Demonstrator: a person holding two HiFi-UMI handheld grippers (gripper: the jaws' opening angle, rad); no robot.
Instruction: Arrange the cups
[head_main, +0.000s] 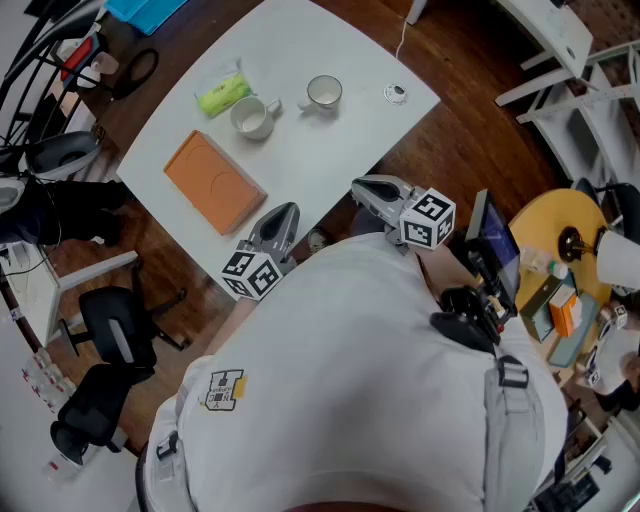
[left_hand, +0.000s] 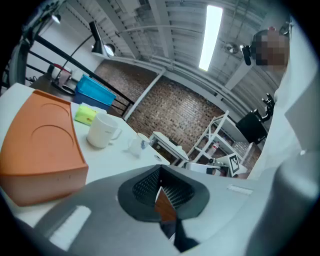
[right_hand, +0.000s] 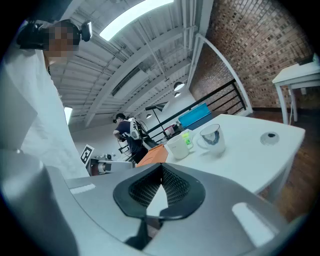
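Two cups stand on the white table (head_main: 300, 160). One is a plain white mug (head_main: 252, 117) (left_hand: 102, 130) (right_hand: 177, 146). The other is a white cup (head_main: 323, 92) (right_hand: 212, 136) with a blue pattern inside, to the mug's right; in the left gripper view it (left_hand: 136, 145) is small and blurred. An orange tray (head_main: 212, 180) (left_hand: 40, 145) (right_hand: 152, 156) lies near the table's front left edge. My left gripper (head_main: 283, 212) (left_hand: 160, 187) hovers at the near edge beside the tray, shut and empty. My right gripper (head_main: 360, 187) (right_hand: 161, 182) is off the near right edge, also shut and empty.
A green packet (head_main: 222, 95) (left_hand: 85, 115) lies behind the mug. A small round cap (head_main: 396, 93) (right_hand: 270, 136) sits near the table's right corner. A blue box (left_hand: 95, 90) is beyond the table. Office chairs (head_main: 110, 340) stand at the left, and a cluttered yellow table (head_main: 560, 240) at the right.
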